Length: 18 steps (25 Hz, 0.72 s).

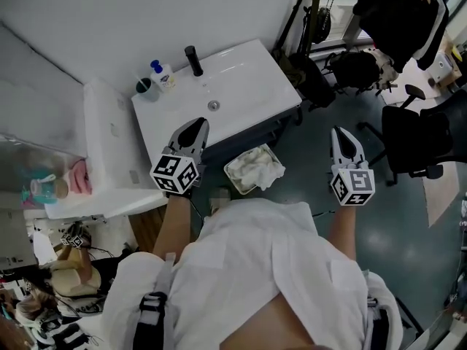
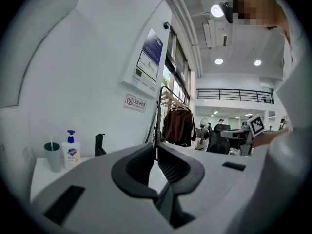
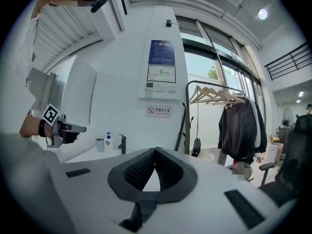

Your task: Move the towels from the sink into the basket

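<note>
At the sink — left tool level, closed

Just before the sink you have the basket with towels in it, and the faucet, soap bottle and cup stand at the sink's back edge.

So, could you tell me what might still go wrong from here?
The towels heap over the right rim of the basket, so one might slip to the floor. The basket stands close in front of the person; a step could kick it. The shut left gripper hangs over the sink, and a swing could knock the soap bottle or cup.
</note>
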Each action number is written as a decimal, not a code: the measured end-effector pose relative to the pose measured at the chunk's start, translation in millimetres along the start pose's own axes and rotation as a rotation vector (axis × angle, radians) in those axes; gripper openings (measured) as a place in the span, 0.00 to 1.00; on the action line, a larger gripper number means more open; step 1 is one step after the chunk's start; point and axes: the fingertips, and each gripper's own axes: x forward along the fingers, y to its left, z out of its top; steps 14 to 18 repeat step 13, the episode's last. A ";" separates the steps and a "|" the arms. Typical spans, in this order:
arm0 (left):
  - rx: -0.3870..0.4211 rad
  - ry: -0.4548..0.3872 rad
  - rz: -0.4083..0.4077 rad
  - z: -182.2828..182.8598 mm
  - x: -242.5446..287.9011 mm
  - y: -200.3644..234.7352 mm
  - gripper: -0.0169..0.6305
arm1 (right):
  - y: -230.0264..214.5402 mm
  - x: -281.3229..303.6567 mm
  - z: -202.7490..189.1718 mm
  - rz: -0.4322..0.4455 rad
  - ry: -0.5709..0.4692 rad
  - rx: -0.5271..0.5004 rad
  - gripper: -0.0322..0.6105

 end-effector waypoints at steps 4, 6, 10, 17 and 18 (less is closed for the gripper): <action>-0.007 -0.020 0.029 3.7 -5.4 6.8 0.08 | 1.2 6.8 -1.2 0.012 -0.002 -0.001 0.09; -0.013 -0.021 0.036 2.7 -6.9 7.7 0.08 | 1.9 9.8 -1.6 0.019 0.000 -0.003 0.09; -0.013 -0.017 0.046 1.3 -6.8 6.6 0.08 | 0.5 13.2 -1.6 0.030 -0.003 0.000 0.09; -0.015 -0.015 0.051 -0.8 -6.9 5.1 0.08 | -1.0 12.0 -4.3 0.031 -0.001 0.003 0.09; -0.015 -0.015 0.051 -0.8 -6.9 5.1 0.08 | -1.0 12.0 -4.3 0.031 -0.001 0.003 0.09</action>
